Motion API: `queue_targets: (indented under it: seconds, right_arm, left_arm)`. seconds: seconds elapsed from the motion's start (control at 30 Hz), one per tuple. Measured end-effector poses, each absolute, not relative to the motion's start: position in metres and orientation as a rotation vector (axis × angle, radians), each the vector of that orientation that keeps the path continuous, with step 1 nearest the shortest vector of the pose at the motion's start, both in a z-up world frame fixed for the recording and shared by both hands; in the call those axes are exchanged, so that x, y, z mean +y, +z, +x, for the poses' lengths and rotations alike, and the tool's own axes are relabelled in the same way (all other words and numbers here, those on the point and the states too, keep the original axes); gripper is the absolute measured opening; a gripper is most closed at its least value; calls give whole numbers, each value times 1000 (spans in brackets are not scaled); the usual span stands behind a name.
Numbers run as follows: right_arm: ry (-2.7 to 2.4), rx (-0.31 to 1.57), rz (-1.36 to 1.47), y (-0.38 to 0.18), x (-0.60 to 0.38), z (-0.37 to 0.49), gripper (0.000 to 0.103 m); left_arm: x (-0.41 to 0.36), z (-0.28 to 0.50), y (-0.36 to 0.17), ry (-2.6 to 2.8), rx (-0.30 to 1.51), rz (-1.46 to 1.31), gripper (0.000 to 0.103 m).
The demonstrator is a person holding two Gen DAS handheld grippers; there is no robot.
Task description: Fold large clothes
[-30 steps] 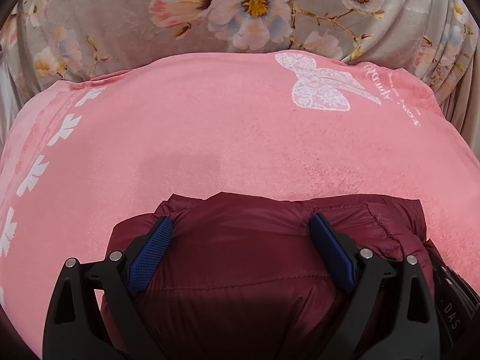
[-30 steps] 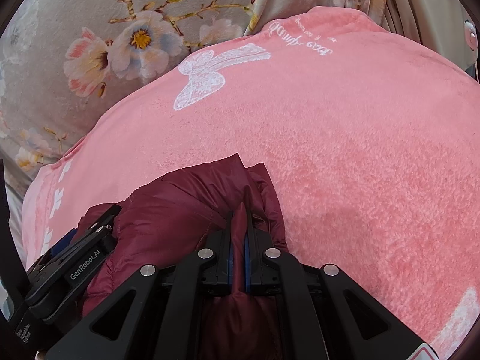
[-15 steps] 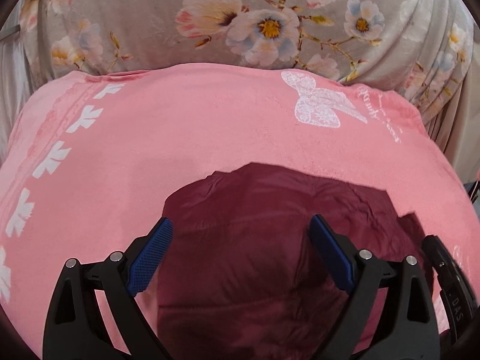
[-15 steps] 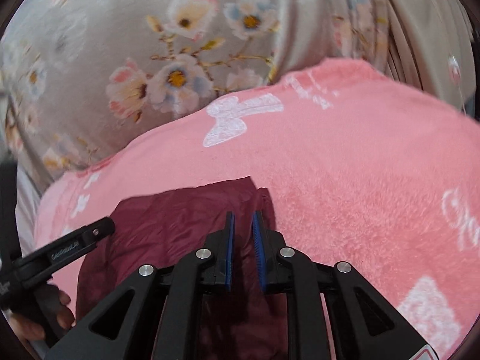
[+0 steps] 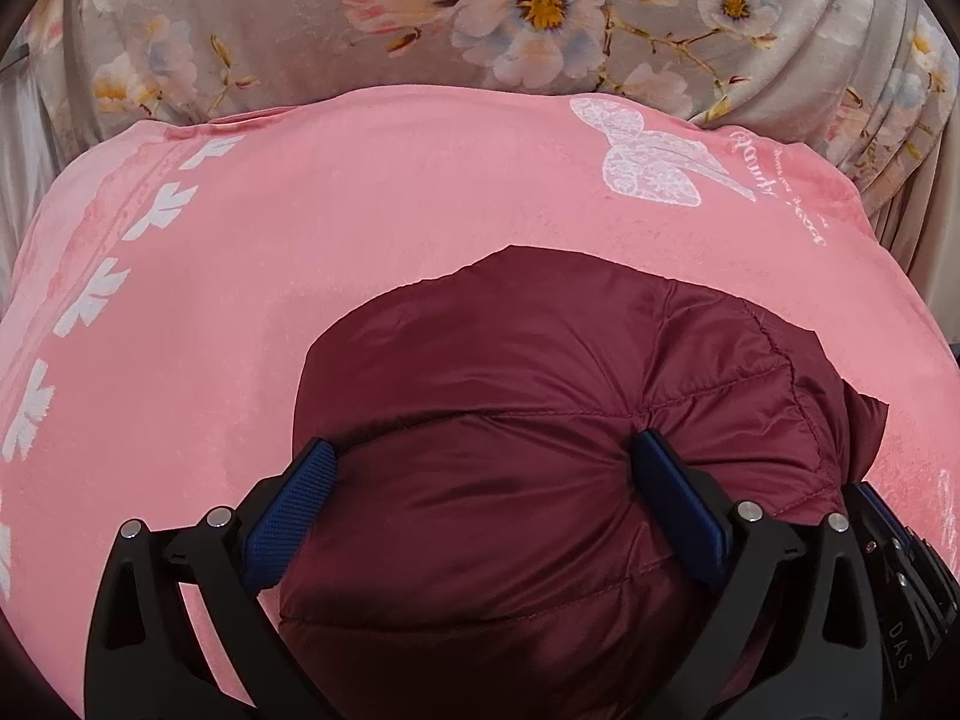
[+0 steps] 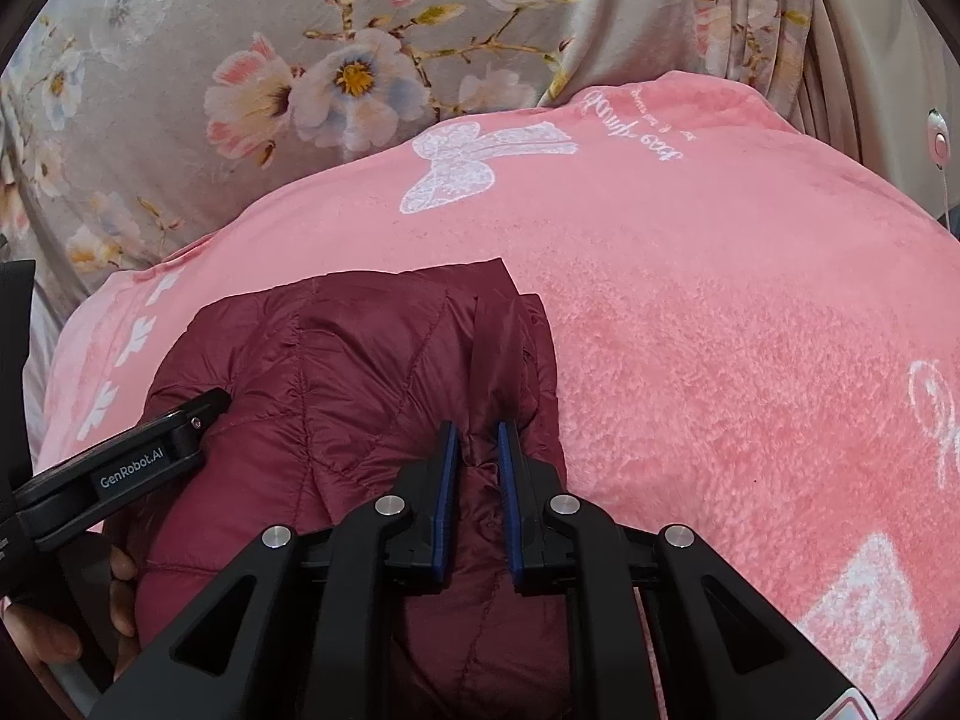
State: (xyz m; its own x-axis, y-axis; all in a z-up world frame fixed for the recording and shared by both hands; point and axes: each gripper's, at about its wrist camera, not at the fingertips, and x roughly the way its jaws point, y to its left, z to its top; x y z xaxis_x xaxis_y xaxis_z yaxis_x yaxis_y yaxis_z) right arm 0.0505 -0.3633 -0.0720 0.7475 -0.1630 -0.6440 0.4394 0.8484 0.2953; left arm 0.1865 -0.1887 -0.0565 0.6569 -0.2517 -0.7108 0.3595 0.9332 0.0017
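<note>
The left tongs (image 5: 483,480) stand spread as wide as they go, having just opened further, their blue pads pressed into either side of a puffy fold of the dark maroon quilted down jacket (image 5: 540,420); the fabric bulges between them and dimples at the right pad, so they seem to bear on the bundle rather than clasp it. The right tongs (image 6: 477,468) are nearly closed, with a narrow ridge of the same jacket in the slit between the two blue pads; the jaws have just narrowed a little, and whether the pads truly pinch the cloth is hard to tell from this angle. A person's fingers (image 6: 120,570) show under the left tool's black body.

The jacket lies bunched in a rounded, folded heap, shiny and creased along its stitching, on the pink fleece blanket (image 5: 360,228) with white bow print, near the bed's front edge. Beyond the blanket's far edge hangs a grey floral curtain (image 5: 300,18).
</note>
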Motion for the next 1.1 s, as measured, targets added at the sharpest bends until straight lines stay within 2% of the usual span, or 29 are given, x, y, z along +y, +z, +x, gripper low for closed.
queue_targets:
  seconds: [0.17, 0.3, 0.43, 0.53, 0.57, 0.6, 0.7, 1.1]
  right_arm:
    - [-363, 646, 577, -68, -380, 40, 11]
    - [-410, 638, 568, -40, -385, 39, 22]
    - [-339, 654, 518, -21, -377, 61, 22]
    - [-342, 739, 471, -40, -372, 85, 22]
    - [-341, 751, 474, -47, -373, 87, 18]
    - [-344, 751, 475, -54, -373, 87, 14]
    - [-332, 743, 498, -64, -378, 85, 12]
    - [-288, 707, 582, -78, -388, 81, 11]
  left_arm:
    - [-193, 185, -57, -335, 768, 170, 98]
    - [-194, 185, -58, -332, 769, 175, 98]
    - [-193, 185, -59, -330, 768, 180, 98]
    - [-193, 185, -59, -331, 769, 179, 98]
    - [-193, 185, -59, -331, 768, 178, 98]
    - [-193, 185, -59, -331, 767, 178, 98]
    - [-193, 185, -60, -332, 766, 179, 98]
    - [-192, 186, -60, -349, 773, 156, 98]
